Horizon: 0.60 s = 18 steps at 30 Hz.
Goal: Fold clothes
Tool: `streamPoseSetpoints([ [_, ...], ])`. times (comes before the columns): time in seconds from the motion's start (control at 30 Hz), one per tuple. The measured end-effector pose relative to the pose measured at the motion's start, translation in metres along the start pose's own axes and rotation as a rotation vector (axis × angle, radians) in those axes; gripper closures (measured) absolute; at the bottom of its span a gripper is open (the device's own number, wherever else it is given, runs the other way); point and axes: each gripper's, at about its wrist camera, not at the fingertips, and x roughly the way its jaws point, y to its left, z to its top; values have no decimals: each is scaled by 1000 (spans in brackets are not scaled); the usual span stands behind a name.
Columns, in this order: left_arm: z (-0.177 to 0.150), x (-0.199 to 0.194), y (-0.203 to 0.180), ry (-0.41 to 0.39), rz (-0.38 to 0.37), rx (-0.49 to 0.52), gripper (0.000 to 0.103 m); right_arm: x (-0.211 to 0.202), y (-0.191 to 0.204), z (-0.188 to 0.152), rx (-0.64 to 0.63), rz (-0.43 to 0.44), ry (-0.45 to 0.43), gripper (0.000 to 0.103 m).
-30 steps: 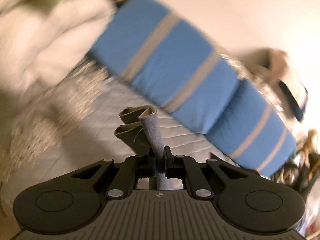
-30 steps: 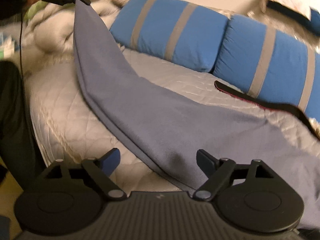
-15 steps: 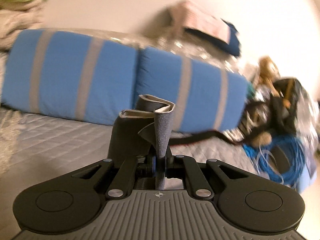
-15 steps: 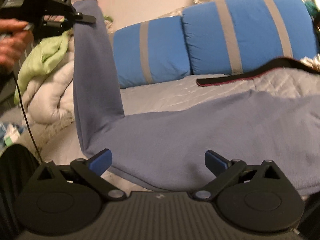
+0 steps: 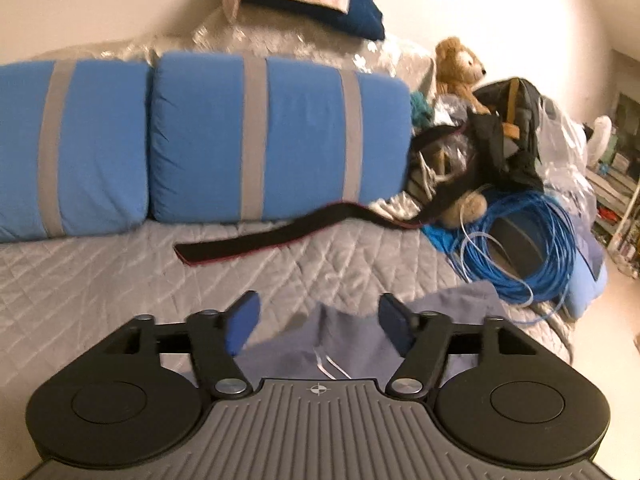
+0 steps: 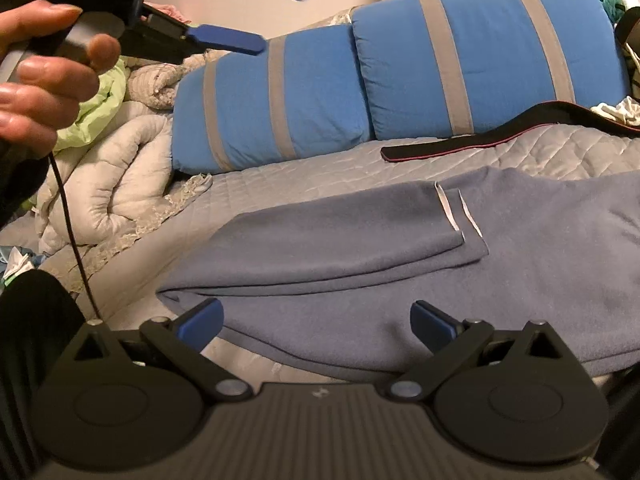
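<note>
A grey-blue garment (image 6: 400, 264) lies on the quilted bed, its left part folded over onto the rest, with white hem edges showing at the fold's end. My right gripper (image 6: 316, 318) is open and empty just above the garment's near edge. My left gripper (image 5: 318, 320) is open and empty above the garment (image 5: 348, 344). In the right wrist view the left gripper (image 6: 256, 8) is held high at the upper left by a hand, apart from the cloth.
Two blue pillows with grey stripes (image 5: 260, 136) line the back of the bed (image 5: 100, 280). A black strap (image 5: 272, 236) lies in front of them. A blue cable coil (image 5: 520, 240), bags and a teddy bear (image 5: 460, 64) crowd the right. A bunched duvet (image 6: 108, 184) lies left.
My left gripper carried the garment's end over to the right, opened and let it go. The cloth now lies folded flat on the bed. My right gripper stayed open.
</note>
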Motion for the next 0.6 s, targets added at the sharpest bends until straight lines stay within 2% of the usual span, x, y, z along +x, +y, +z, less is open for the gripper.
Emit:
streamPoseSetpoints([
  [0.17, -6, -15, 33, 3, 73, -85, 30, -1, -3, 1, 3, -3, -12, 1],
  [0.23, -11, -19, 47, 13, 101, -122, 28, -1, -4, 5, 7, -31, -13, 1],
  [0.3, -22, -24, 62, 32, 125, -147, 27, -1, 3, 11, -69, -96, -29, 1],
  [0.43, -40, -32, 89, 62, 154, -169, 27, 3, 27, 25, -407, -261, -38, 2],
  [0.6, -57, -38, 119, 81, 162, -209, 27, 33, 35, 19, -919, -423, 49, 11],
])
